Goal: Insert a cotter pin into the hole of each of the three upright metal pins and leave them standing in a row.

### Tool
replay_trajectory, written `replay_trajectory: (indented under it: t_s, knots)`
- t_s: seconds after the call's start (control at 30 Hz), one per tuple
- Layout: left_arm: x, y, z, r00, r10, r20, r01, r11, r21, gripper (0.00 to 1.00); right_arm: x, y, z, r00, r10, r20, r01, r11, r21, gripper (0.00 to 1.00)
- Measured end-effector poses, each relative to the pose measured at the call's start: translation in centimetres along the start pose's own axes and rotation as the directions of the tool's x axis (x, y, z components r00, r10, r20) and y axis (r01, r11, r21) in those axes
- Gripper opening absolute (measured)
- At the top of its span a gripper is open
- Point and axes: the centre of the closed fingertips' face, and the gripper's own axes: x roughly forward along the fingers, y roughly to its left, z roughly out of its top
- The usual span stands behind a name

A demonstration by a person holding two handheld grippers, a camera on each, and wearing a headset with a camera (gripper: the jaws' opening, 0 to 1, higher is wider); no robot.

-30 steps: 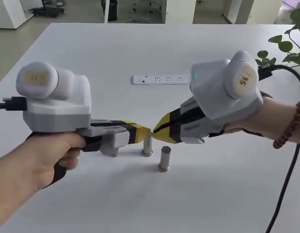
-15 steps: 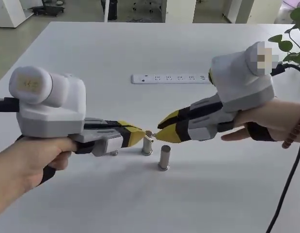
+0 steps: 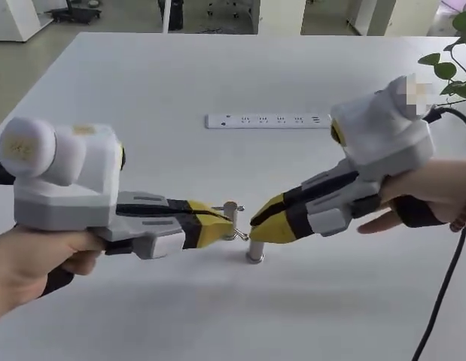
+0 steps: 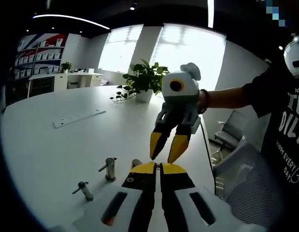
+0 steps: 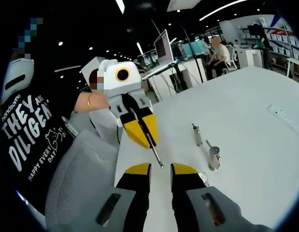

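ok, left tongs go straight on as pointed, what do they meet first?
Likely the open right gripper, dead ahead; the held cotter pin would touch first. A metal pin sits just beside that line; depth unclear.

White-grey left gripper (image 3: 226, 226), yellow-black jaws; right gripper (image 3: 255, 232) same colours. Silver upright metal pins (image 3: 254, 256), thin grey cotter pin (image 5: 156, 153), on plain white table (image 3: 142, 90).

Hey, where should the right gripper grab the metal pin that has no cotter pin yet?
Low on the bare pin, from the right gripper's side. It stands upright, its neighbours carry their cotter pins near the top, and the left gripper holds a cotter pin on the other side.
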Motion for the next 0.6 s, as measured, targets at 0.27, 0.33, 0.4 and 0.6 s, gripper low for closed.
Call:
replay_trajectory:
  t_s: [0.27, 0.33, 0.4, 0.6]
  knots:
    - [0.0, -0.9, -1.0, 0.9987, -0.049, -0.01, 0.049, 0.999, 0.003, 0.0, 0.1, 0.5, -1.0, 0.9992, 0.036, -0.017, -0.036, 0.999, 0.022, 0.08]
    - [-0.1, -1.1, -1.0, 0.9983, -0.058, -0.011, 0.058, 0.998, 0.006, 0.0, 0.1, 1.0, -1.2, 0.9978, 0.064, -0.015, -0.063, 0.997, 0.049, 0.07]
    - [-0.1, -1.3, -1.0, 0.9978, -0.066, -0.01, 0.066, 0.998, 0.011, 0.0, 0.2, 1.4, -1.3, 0.9966, 0.082, -0.009, -0.081, 0.996, 0.047, 0.07]
    - [-0.3, -2.3, -0.4, 0.9937, -0.11, 0.021, 0.11, 0.994, 0.014, 0.0, 0.4, 2.1, -1.6, 0.9938, 0.11, -0.013, -0.109, 0.993, 0.053, 0.07]
